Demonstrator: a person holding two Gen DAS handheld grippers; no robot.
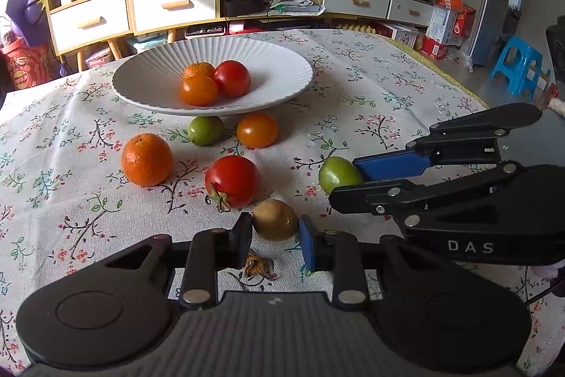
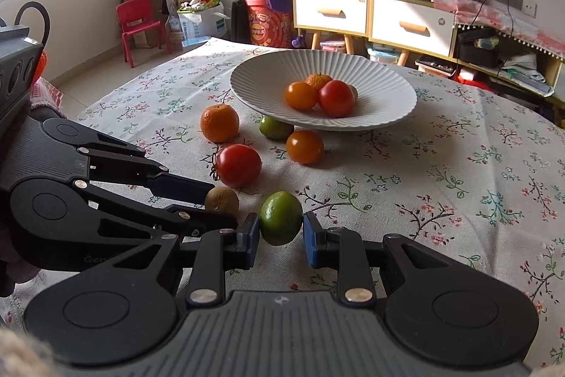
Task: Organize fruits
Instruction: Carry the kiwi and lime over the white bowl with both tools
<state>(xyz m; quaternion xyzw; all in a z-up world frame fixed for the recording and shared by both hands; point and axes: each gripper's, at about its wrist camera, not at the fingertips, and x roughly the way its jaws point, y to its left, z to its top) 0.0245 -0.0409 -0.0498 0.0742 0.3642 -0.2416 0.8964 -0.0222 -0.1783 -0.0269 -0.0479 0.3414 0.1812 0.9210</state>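
Observation:
A white ribbed bowl holds two orange fruits and a red tomato. On the floral cloth lie a mandarin, a red tomato, an orange tomato, a small green fruit, a lime and a brown kiwi. My left gripper has its pads on both sides of the kiwi, touching it. My right gripper has its pads around the lime, touching it.
The table's far edge lies behind the bowl, with shelves and drawers beyond. A blue stool stands right of the table and a red chair to the left. A small printed scrap lies under my left gripper.

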